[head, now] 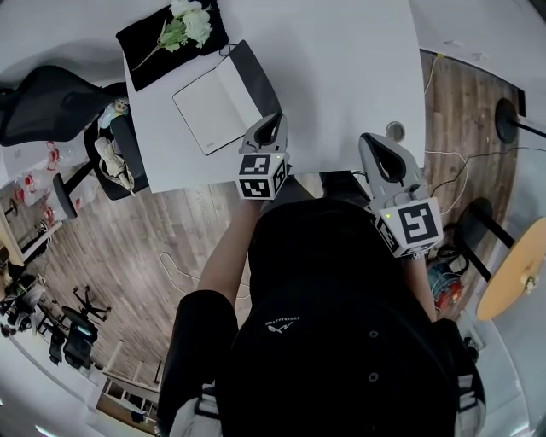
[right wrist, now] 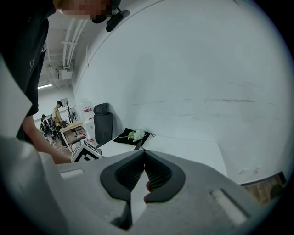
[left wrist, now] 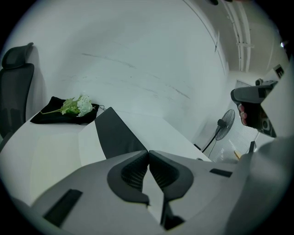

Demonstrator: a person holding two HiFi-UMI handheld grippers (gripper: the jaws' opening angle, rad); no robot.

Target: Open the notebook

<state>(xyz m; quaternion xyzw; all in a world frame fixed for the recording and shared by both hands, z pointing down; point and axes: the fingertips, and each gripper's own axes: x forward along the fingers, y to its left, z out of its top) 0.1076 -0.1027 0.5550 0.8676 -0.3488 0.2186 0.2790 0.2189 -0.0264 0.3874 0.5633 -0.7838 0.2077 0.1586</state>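
The notebook (head: 213, 107) lies open on the white table (head: 341, 60), white page up. Its dark cover (head: 256, 78) stands tilted at the right side. In the left gripper view the cover (left wrist: 117, 135) rises just left of my jaws, beside the white page (left wrist: 88, 147). My left gripper (head: 271, 128) is by the notebook's near right corner. Its jaws (left wrist: 148, 152) are shut with nothing seen between them. My right gripper (head: 370, 142) hovers over the table's near edge, well right of the notebook. It (right wrist: 144, 153) is also shut and holds nothing.
A black cloth (head: 145, 43) with white flowers (head: 186, 24) lies beyond the notebook at the table's far left. A small round fitting (head: 394, 131) sits near the right gripper. An office chair (head: 51, 102) stands left of the table. Cables and a yellow round table (head: 512, 273) are on the right.
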